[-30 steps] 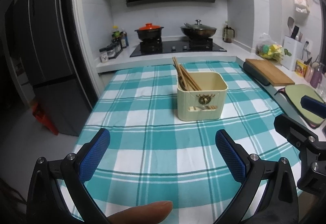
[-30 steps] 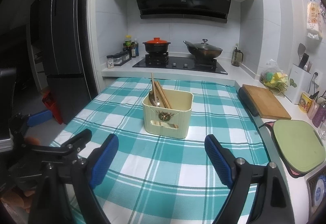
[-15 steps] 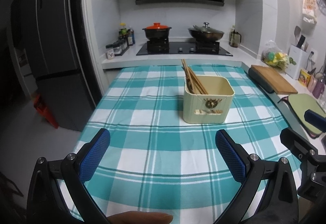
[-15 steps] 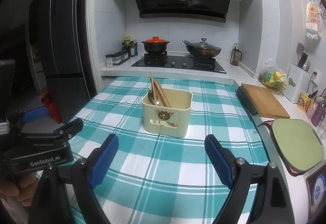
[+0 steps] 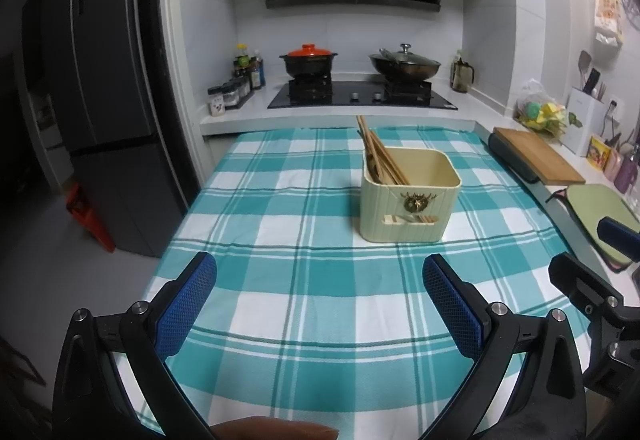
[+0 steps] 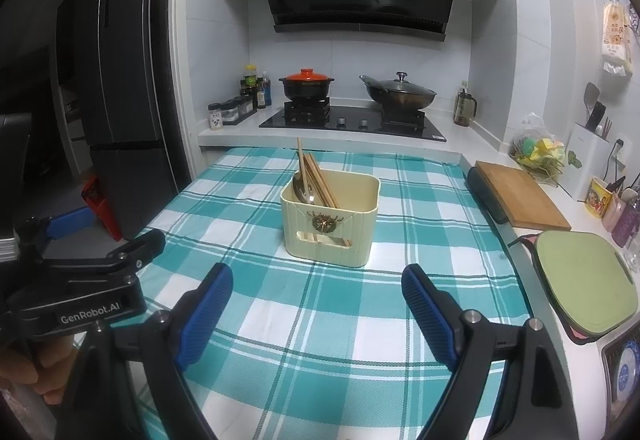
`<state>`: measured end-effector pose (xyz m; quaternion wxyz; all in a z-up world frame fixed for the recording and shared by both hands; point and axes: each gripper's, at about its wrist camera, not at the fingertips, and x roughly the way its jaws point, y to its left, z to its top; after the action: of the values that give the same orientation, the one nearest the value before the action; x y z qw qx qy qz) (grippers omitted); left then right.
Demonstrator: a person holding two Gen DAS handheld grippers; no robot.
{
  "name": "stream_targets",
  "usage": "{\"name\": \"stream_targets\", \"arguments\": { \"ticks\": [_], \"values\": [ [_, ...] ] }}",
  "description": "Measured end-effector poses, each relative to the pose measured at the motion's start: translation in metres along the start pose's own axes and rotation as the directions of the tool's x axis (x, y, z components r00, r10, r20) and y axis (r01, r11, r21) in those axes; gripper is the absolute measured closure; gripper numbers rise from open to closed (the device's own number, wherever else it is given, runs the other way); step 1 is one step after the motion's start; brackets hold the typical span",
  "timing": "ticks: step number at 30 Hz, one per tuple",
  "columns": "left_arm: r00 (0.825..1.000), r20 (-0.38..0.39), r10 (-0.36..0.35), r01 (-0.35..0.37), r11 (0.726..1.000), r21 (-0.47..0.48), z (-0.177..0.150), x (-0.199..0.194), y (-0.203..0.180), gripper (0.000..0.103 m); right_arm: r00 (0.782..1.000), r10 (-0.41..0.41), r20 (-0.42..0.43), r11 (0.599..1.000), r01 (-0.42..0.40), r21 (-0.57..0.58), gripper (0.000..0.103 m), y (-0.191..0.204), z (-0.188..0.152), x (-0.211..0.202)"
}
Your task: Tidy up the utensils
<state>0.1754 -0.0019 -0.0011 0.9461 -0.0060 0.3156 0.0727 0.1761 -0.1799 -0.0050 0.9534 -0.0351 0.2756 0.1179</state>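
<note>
A cream utensil holder (image 5: 408, 195) (image 6: 330, 217) stands on the teal checked tablecloth (image 5: 304, 224) (image 6: 248, 207). Wooden chopsticks (image 5: 380, 155) (image 6: 318, 179) lean in its left corner, and a metal spoon (image 6: 300, 189) shows beside them in the right wrist view. My left gripper (image 5: 320, 294) hovers open over the cloth, well short of the holder, nothing between its blue pads. My right gripper (image 6: 318, 300) is likewise open and empty, in front of the holder. Each gripper shows at the edge of the other's view.
A stove with a red-lidded pot (image 5: 308, 59) and a wok (image 5: 404, 63) lies beyond the cloth. A wooden cutting board (image 6: 520, 195) and a green mat (image 6: 584, 280) sit on the right counter. A dark fridge (image 5: 108, 111) stands left. A fingertip (image 5: 276, 428) shows at the bottom.
The left wrist view has rolled slightly, so the kitchen now looks more upright and the holder sits further right. The right gripper has stayed put; both grippers remain open.
</note>
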Motion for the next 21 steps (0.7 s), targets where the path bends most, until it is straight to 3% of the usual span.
{"name": "stream_targets", "arguments": {
  "ticks": [21],
  "values": [
    [1.000,-0.005,-0.007,0.007,1.000,0.007,-0.0008,0.0012,-0.0030,0.000,1.000,-0.005,-0.004,1.000,0.005,0.008,0.015,-0.0049,-0.0011,0.0030]
  ]
}}
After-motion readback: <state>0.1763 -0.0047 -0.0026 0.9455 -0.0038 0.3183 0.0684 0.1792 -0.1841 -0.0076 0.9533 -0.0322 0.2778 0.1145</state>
